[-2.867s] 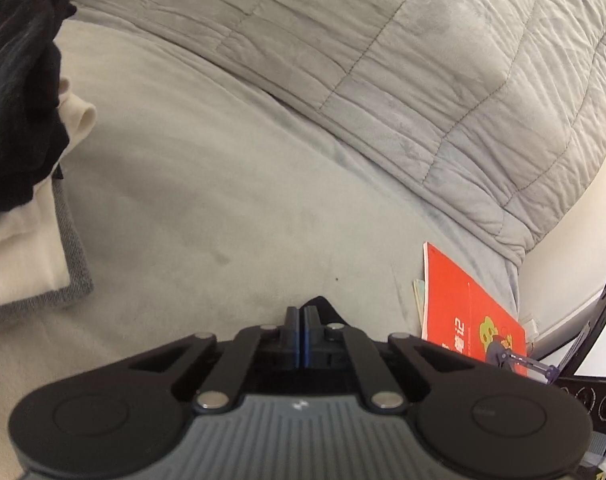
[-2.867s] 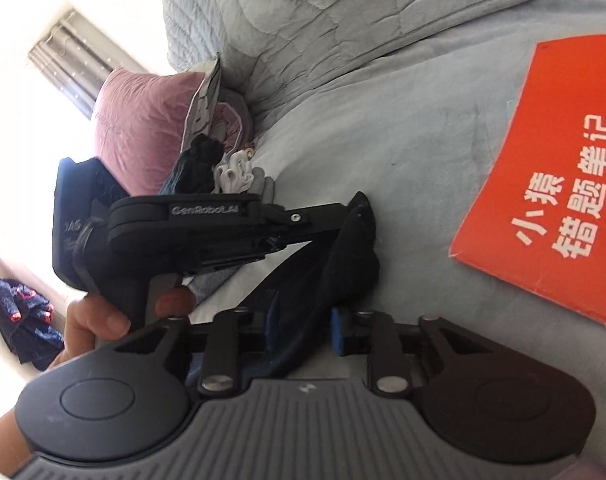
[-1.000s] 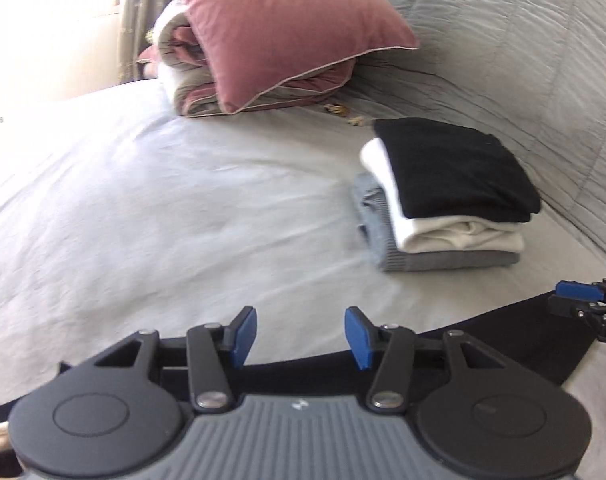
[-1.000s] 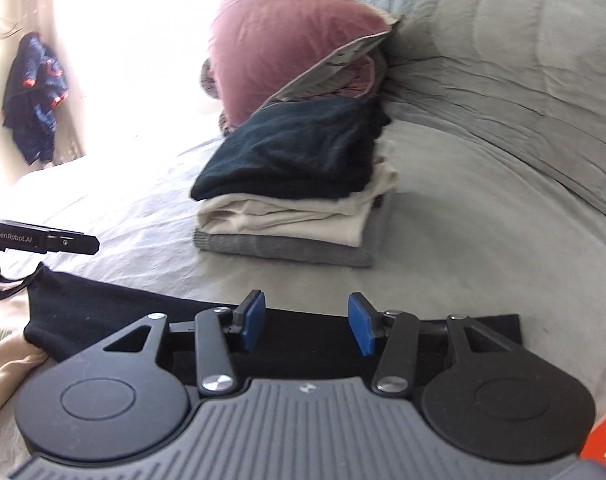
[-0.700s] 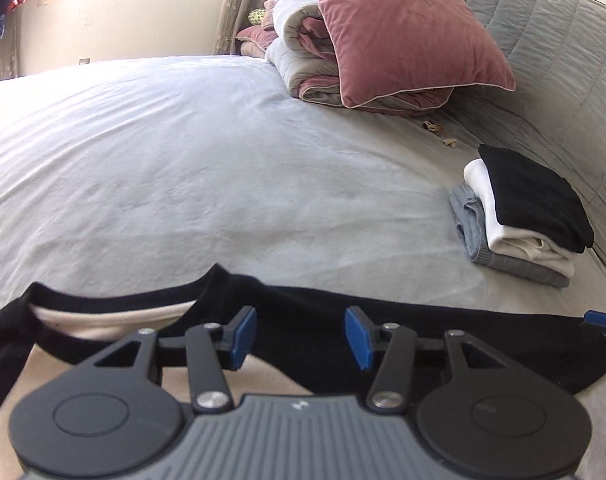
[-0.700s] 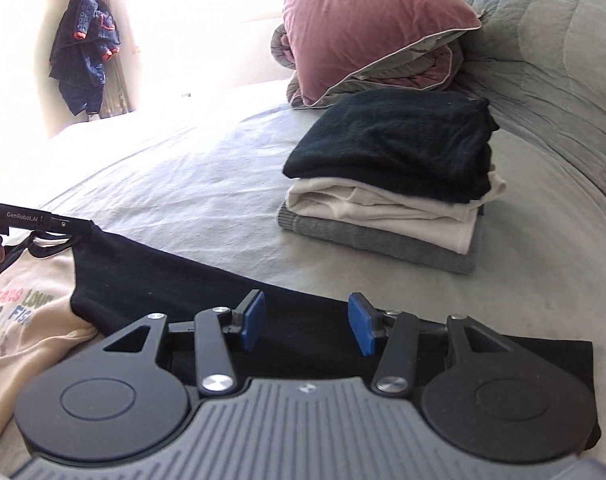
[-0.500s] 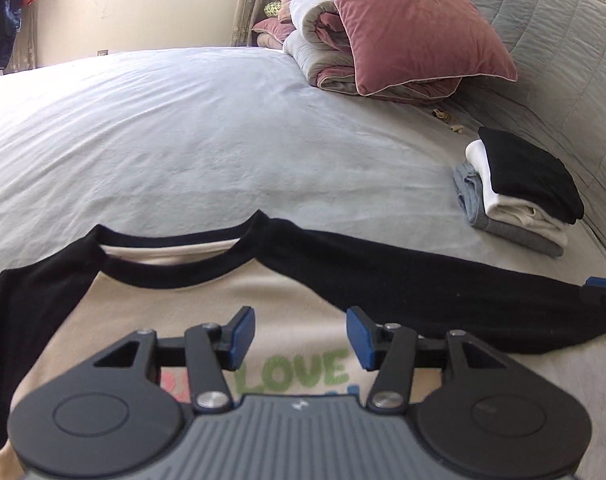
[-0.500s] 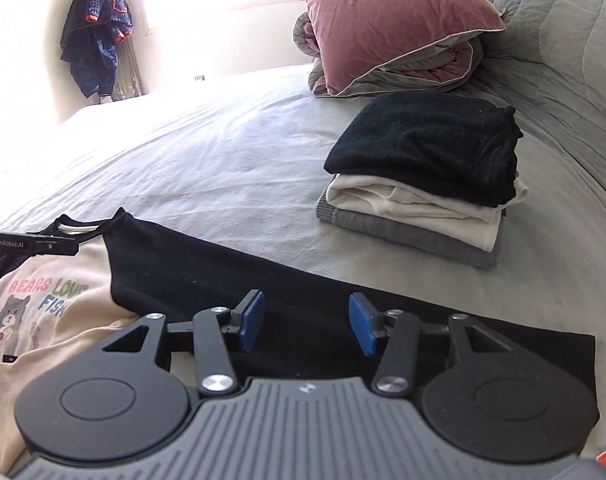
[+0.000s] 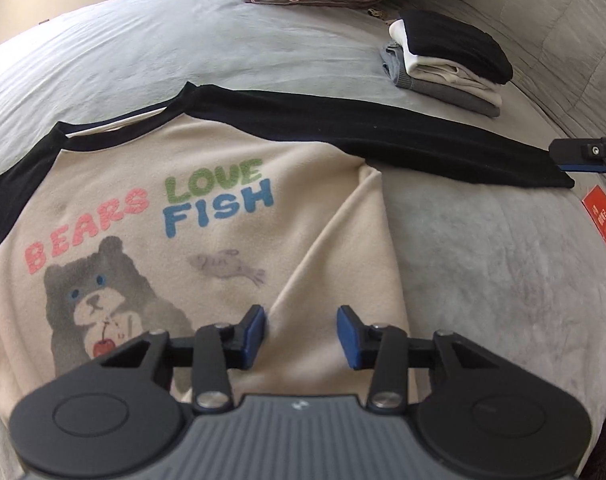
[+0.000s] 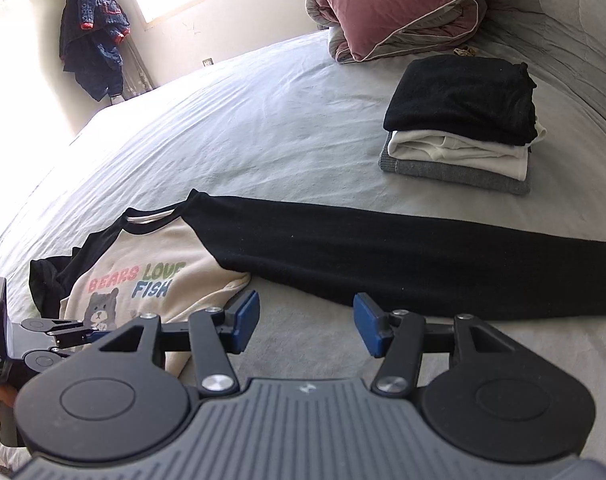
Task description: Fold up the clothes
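One sweatshirt (image 9: 151, 216) lies face up, black sleeve (image 10: 403, 256) stretched rightward.

Your left claw (image 9: 301, 334) and right claw (image 10: 306, 322): same build. Black linkage arms, silver pivot screws, blue pads (image 9: 347, 336) on the fingers, two round black housings, ribbed grey centre with a small white logo.

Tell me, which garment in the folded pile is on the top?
The black garment lies on top of the folded pile. Under it is the cream-white one, and the grey one is at the bottom, on the bed.
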The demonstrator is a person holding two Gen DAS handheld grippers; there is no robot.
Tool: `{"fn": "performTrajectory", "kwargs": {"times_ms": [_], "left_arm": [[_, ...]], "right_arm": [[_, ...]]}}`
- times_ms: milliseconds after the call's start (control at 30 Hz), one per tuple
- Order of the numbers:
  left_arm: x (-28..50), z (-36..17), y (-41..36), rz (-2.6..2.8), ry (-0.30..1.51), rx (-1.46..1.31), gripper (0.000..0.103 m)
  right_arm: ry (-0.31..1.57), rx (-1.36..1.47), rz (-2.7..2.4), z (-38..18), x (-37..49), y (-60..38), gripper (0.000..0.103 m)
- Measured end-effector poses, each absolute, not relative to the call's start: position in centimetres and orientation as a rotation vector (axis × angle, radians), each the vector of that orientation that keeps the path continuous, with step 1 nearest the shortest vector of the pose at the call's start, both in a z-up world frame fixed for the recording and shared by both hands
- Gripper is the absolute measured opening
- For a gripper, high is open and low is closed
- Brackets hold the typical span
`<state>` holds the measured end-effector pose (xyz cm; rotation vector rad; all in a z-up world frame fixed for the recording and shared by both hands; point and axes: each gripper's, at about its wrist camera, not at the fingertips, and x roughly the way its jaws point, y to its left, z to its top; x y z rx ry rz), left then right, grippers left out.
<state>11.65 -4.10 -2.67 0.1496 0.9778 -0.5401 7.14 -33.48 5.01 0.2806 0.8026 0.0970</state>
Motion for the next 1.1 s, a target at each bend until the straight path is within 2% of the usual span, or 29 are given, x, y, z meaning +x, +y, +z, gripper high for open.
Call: {"fn": "performTrajectory", "kwargs": {"times_ms": [100, 233, 433, 667, 767, 833, 867, 1100], "left_arm": [[10.2, -2.1, -4.6, -0.541, 0.967, 0.146, 0.01], [8.2, -1.1, -5.8, -0.565, 0.939, 0.111, 0.009], [4.2, -0.1, -11.8, -0.691, 0.914, 0.149, 0.008], [2.0, -2.5, -16.5, -0.72, 1.003, 0.222, 0.007], [1.2, -2.7, -16.1, -0.733, 1.012, 0.169, 0.012], [0.4, -2.3, -15.4, -0.746, 0.992, 0.133, 0.035], [-0.2, -1.9, -14.8, -0.751, 0.98, 0.108, 0.039], [-2.8, -0.4, -9.8, -0.646, 0.928, -0.001, 0.054]], "right_arm": [[0.818, 0.342, 0.083, 4.3, 5.9, -33.7, 0.057], [0.836, 0.432, 0.082, 2.6, 4.8, -34.5, 0.057], [0.922, 0.576, 0.061, -0.5, 4.6, -36.5, 0.057], [0.98, 0.699, 0.05, -2.3, 4.2, -38.3, 0.057], [0.974, 0.681, 0.057, -2.4, 3.7, -38.3, 0.057], [0.974, 0.663, 0.048, -2.3, 3.1, -38.2, 0.057], [0.973, 0.654, 0.046, -2.2, 2.7, -38.2, 0.057], [0.954, 0.674, 0.035, -2.3, -0.2, -37.1, 0.061]]}}
